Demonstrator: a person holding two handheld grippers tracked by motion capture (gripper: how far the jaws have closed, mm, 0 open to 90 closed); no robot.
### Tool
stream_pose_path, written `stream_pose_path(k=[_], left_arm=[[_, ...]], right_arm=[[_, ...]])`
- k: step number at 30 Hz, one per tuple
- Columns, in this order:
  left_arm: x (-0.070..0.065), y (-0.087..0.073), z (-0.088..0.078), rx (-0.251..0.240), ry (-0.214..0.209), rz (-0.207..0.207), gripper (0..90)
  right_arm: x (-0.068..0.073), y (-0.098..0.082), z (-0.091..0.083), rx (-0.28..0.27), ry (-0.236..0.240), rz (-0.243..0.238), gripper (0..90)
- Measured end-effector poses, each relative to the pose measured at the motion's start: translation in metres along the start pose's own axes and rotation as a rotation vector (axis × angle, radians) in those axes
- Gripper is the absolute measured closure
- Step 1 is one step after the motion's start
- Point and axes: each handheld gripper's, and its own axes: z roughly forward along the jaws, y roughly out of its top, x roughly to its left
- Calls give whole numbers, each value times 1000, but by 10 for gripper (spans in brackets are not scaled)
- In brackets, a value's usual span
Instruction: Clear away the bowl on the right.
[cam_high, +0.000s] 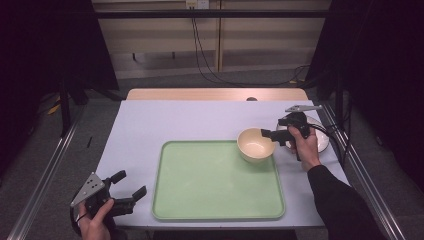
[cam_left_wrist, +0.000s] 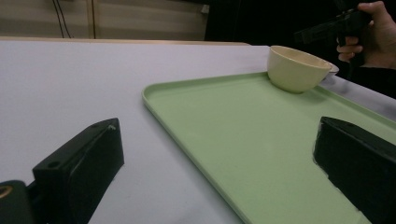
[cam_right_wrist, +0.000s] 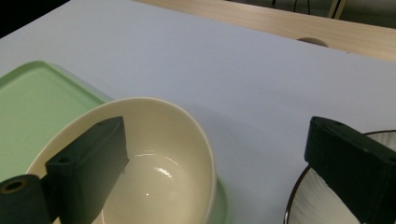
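Table (cam_high: 165, 120): pale lavender-grey sheet over a light wood top, with a strip of bare wood along the far edge (cam_high: 215, 94). Rectangular pale green plastic tray (cam_high: 200, 185) lies flat near the front, centre. Round cream ceramic bowl (cam_high: 255, 144) sits upright in the tray's far right corner. White ribbed plate with a dark rim (cam_high: 322, 142) rests on the sheet just right of the tray, partly behind the right hand. Right gripper (cam_high: 272, 135) is just beside the bowl's right rim; jaws spread, one over the bowl's inside, the other over the plate, neither pressing. Left gripper (cam_high: 127, 186) sits at the front left corner, jaws spread, nothing between them. Room: dim, grey floor, metal rails (cam_high: 45, 175) on both sides, beige wall panels behind with black cables (cam_high: 200, 55) hanging down.
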Motion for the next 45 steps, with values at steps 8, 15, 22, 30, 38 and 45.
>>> stream_pose_path(k=[8,15,22,30,38,45], left_arm=[[0,0,0,1,4,3,18],[0,0,0,-1,4,0,17],[-1,0,0,-3,8,1,18],[-1,0,1,-3,12,0,18],[0,0,0,-4,11,2,17],[0,0,0,-4,15,0,18]], right_arm=[[2,-5,-16,-29,-35,-27,28],[4,-8,-28,-57,-21,-44,23],[5,-14,-43,-95,-51,-46,20],[11,-22,-60,-138,-86,-64,17],[12,-32,-73,-151,-97,-68,19],[16,-44,-90,-151,-96,-63,18]])
